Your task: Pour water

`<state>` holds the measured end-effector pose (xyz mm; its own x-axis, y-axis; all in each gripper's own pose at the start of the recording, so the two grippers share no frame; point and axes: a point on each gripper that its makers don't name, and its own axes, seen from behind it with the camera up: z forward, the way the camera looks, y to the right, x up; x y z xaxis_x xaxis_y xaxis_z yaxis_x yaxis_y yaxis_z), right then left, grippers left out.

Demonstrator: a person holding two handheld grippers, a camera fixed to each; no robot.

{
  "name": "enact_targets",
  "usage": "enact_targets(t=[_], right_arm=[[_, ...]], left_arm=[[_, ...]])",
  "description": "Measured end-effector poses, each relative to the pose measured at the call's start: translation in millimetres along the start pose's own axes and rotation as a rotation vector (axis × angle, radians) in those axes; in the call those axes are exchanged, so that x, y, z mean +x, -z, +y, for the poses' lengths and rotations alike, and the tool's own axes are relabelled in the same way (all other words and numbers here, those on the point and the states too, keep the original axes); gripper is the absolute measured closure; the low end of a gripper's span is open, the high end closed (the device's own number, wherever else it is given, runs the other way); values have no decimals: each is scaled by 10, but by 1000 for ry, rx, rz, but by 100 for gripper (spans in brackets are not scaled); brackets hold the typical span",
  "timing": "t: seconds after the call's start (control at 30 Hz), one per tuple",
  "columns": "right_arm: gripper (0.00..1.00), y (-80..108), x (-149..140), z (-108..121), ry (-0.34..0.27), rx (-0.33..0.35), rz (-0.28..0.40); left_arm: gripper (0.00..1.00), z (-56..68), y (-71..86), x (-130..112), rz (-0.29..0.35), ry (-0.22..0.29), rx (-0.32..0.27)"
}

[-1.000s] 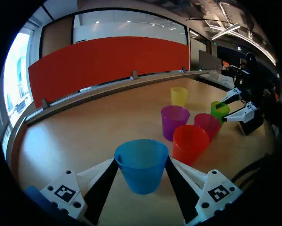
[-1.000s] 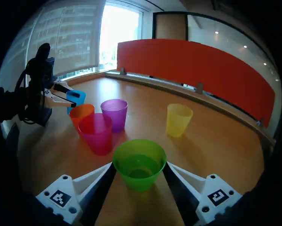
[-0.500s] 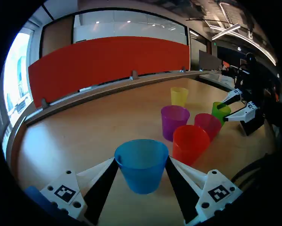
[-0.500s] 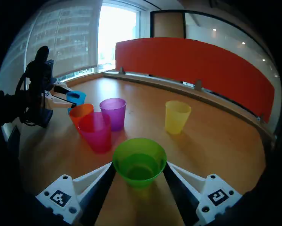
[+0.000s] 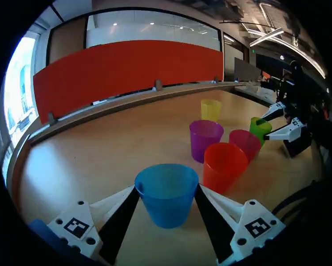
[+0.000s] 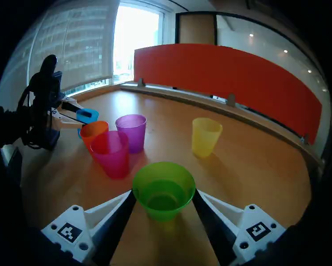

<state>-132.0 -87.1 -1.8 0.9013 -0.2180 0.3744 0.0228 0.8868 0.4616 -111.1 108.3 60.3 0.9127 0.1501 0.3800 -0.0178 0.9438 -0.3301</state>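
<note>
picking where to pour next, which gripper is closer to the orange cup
Left. The left gripper, holding the blue cup, is right beside the orange cup. The right gripper, holding the green cup, is farther off, with the pink cup between them.

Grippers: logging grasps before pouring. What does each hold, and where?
Left gripper holds the blue cup by its sides; right gripper holds the green cup likewise.

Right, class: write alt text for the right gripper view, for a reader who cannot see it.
The right gripper grips a green cup with some water in it over a wooden table. Beyond it stand a pink cup, an orange cup, a purple cup and a yellow cup; far left, the left gripper holds a blue cup.
</note>
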Motion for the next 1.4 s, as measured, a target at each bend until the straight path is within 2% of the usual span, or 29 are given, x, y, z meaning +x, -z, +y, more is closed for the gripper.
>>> enact_targets(t=[0.23, 0.67, 0.87, 1.17, 1.4], right_arm=[[0, -11, -54, 10, 6, -6, -16], [0, 21, -105, 5, 13, -12, -26], [0, 37, -101, 1, 14, -14, -26], [0, 90, -121, -43, 21, -14, -32], [0, 140, -122, -58, 16, -20, -28]], left_arm=[[15, 16, -18, -17, 6, 2, -2], [14, 48, 12, -81, -8, -27, -6], [14, 51, 46, -164, -42, -50, 2], [13, 25, 67, -234, -82, -29, -1], [12, 11, 123, -240, -100, -48, -2]])
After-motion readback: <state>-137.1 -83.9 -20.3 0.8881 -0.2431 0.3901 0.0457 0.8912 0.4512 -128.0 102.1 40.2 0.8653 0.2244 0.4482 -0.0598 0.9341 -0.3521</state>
